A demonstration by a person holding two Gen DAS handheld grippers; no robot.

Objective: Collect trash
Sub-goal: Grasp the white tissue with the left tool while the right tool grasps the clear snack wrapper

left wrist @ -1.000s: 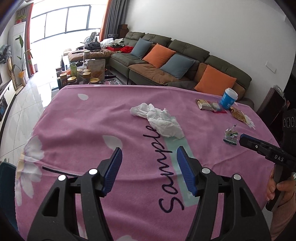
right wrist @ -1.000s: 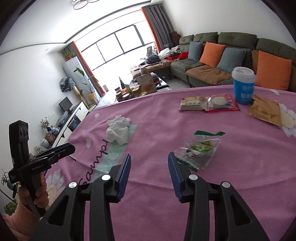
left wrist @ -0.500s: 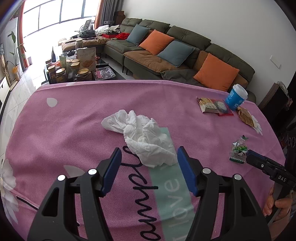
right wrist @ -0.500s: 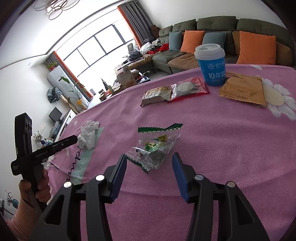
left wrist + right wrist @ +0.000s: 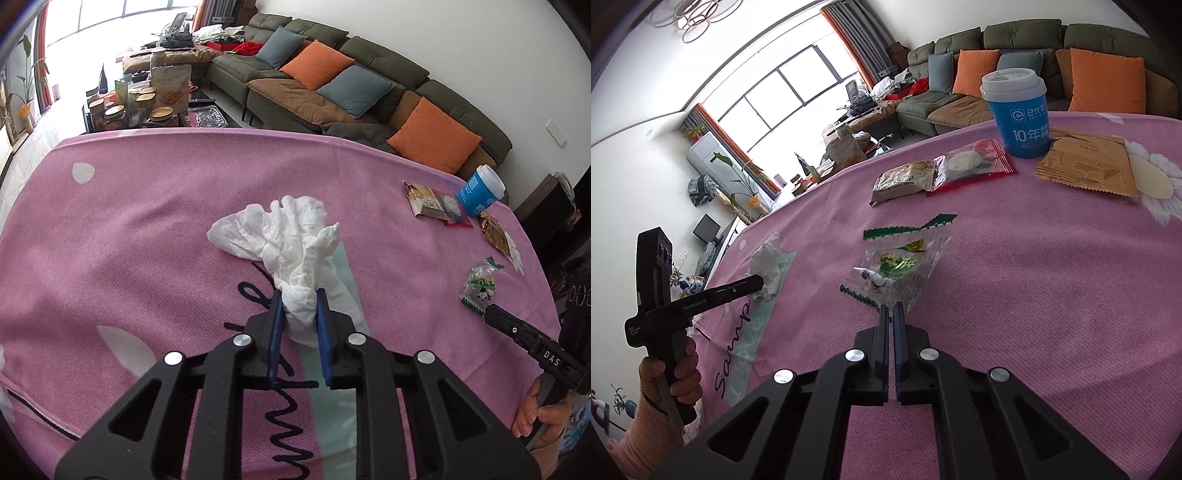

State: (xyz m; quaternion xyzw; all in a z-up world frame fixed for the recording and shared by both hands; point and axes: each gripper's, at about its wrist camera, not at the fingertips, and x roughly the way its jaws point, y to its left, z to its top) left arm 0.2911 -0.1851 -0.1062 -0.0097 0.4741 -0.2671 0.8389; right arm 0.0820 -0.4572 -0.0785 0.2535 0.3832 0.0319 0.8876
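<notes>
left hand-held gripper (image 5: 299,299) closing, pads pinching tissue wad (image 5: 291,243) mid-worktop (image 5: 147,206), long axis running away from it | right hand-held gripper (image 5: 891,312) clamped on clear wrapper (image 5: 901,266) corner | bare cloth all round, far edge distant

Left gripper (image 5: 299,301): black plastic frame with triangular cut-outs, blue pads (image 5: 275,332) on both fingers, and four round silver screws (image 5: 174,358) behind the pads. Right gripper (image 5: 891,313): same black frame, blue pads and silver screws. Seen from the side, each unit has a black pistol handle with white lettering, "GenRobot.AI" on the left unit. A pink knitted sleeve (image 5: 646,432) sits below that handle.
</notes>
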